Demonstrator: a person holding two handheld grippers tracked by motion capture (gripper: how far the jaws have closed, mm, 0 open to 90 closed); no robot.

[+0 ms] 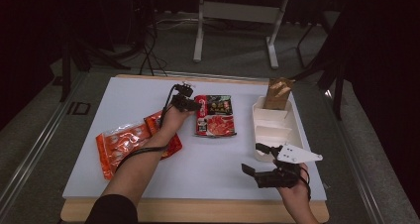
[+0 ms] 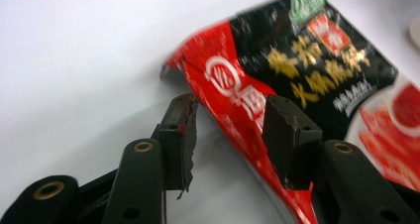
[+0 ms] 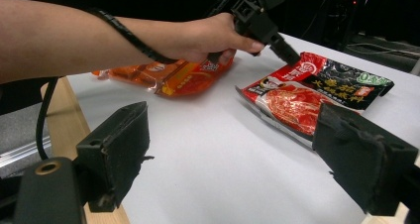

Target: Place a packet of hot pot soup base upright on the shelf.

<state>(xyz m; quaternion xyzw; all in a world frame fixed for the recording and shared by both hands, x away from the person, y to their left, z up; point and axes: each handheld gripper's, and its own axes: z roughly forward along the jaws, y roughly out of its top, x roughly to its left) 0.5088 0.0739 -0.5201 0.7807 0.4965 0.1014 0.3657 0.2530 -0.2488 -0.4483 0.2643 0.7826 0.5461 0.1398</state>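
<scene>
Left claw [image 2: 228,120], jaws parted and clear of the wrapper, hangs over the top corner of a red-and-black food packet [image 1: 215,116] lying flat mid-worktop [image 1: 218,169]; its blurred lettering is unreadable. Right claw [image 1: 256,160] waits released beside a white tray [image 1: 273,129].

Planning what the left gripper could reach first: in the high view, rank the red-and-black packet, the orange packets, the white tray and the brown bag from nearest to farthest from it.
From the left gripper:
1. Red-and-black packet, right at its jaws.
2. Orange packets, under the forearm, toward the person.
3. White tray, at the table's right side.
4. Brown bag, at the tray's far end; near the tray's own distance, so this order is loose.
</scene>
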